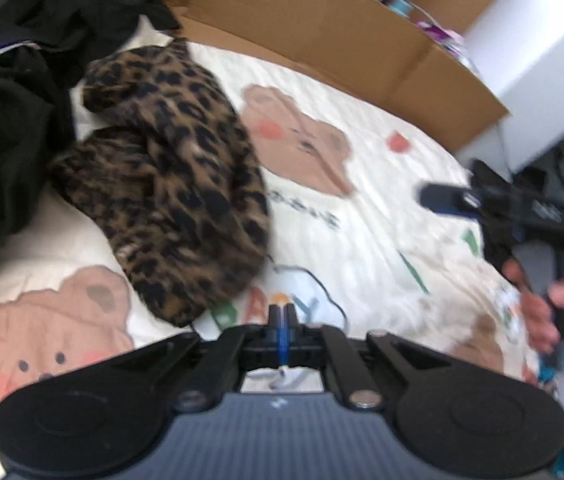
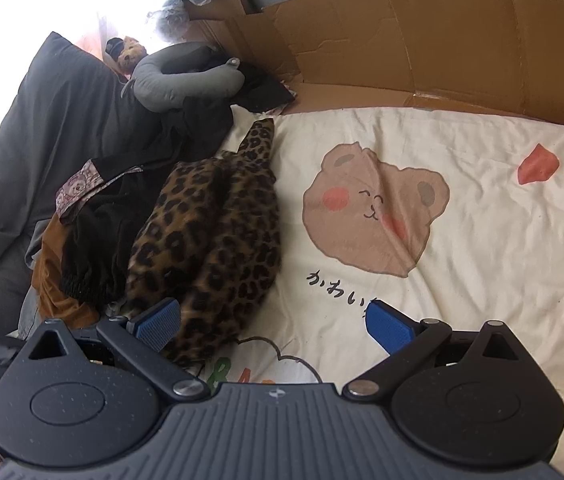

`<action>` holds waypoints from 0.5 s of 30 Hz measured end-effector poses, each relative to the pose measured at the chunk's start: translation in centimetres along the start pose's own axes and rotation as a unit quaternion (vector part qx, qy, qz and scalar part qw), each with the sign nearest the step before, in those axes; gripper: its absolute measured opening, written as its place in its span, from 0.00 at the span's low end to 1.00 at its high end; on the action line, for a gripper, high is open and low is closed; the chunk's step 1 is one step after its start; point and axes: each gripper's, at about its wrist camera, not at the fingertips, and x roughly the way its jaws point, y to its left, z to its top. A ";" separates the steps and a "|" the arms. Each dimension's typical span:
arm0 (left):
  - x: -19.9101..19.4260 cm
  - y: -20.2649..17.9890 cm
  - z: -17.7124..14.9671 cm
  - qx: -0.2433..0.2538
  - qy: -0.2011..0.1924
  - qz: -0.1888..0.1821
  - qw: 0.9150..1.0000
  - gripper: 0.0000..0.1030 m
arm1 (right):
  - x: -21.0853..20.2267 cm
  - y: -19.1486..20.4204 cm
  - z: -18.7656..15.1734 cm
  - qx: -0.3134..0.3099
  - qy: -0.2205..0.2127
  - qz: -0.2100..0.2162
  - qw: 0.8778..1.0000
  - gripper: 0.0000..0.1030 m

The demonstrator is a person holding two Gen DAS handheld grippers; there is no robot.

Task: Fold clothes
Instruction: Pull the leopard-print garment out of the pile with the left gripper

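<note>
A bunched leopard-print garment (image 1: pixel 169 184) lies on the cream bear-print bedsheet (image 1: pixel 362 208); it also shows in the right wrist view (image 2: pixel 209 240). My left gripper (image 1: pixel 282 314) is shut and empty, hovering over the sheet just right of the garment's near end. My right gripper (image 2: pixel 273 320) is open, its left pad (image 2: pixel 157 322) over the garment's near edge and its right pad (image 2: pixel 388 326) over the bare sheet (image 2: pixel 462 280). The right gripper also shows, blurred, in the left wrist view (image 1: pixel 442 198).
A pile of black and brown clothes (image 2: pixel 81 248) lies left of the garment. A grey pillow (image 2: pixel 53 128) and grey neck pillow (image 2: pixel 177 80) sit behind it. A cardboard wall (image 2: pixel 422 48) runs along the bed's far side.
</note>
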 end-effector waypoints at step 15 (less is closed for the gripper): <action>-0.8 5.1 1.2 -0.063 -0.055 0.120 0.989 0.26 | 1.1 0.3 -1.0 -0.008 0.021 -0.001 1.000 0.98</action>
